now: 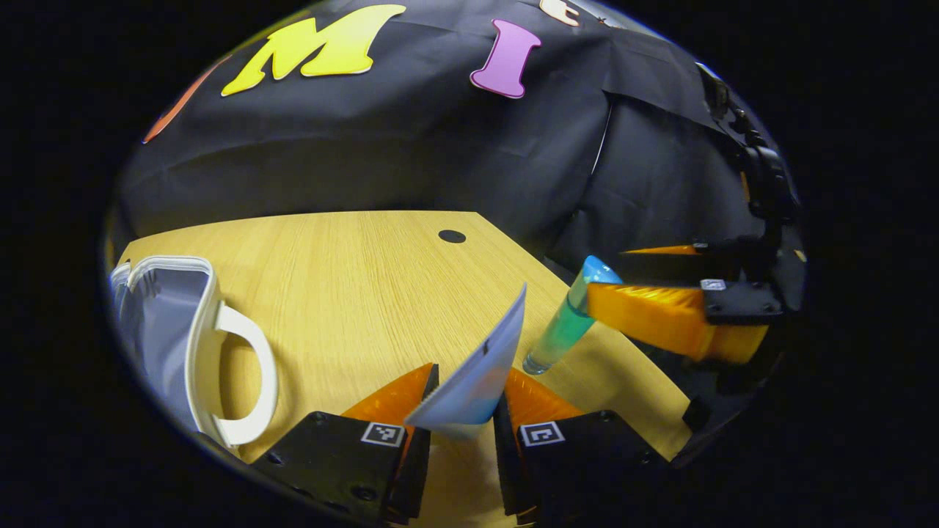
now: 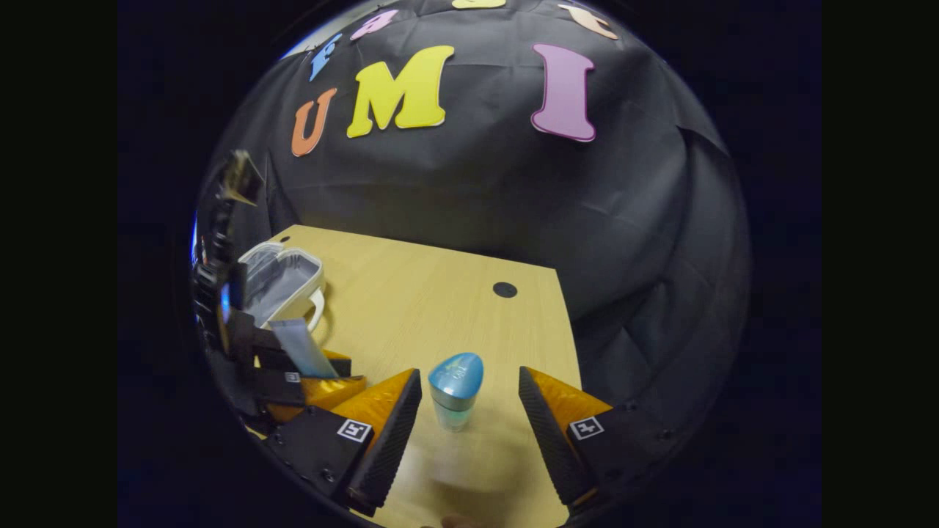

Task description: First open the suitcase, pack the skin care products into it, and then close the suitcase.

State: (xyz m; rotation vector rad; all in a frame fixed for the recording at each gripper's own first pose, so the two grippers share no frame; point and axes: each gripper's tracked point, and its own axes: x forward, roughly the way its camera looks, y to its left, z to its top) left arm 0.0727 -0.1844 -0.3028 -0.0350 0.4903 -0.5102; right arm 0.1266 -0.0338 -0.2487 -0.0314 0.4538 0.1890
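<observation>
My left gripper (image 1: 469, 411) pinches a flat pale-blue tube (image 1: 477, 374) between both fingers above the light wooden counter (image 1: 352, 293). My right gripper (image 2: 469, 411) has its fingers spread wide around a green bottle with a blue cap (image 2: 455, 396), not touching it. The white open suitcase (image 1: 183, 337) sits at the counter's left.

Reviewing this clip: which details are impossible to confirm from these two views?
- Suitcase interior: in the left gripper view the picture's edge cuts it off; in the right gripper view it is too small, and the left gripper hides its near part.
- Tube lower end: hidden between the left gripper's fingers.
- Bottle base: hidden by its own cap in the right gripper view.
- Bottle contact: unclear whether the right gripper touches it.
</observation>
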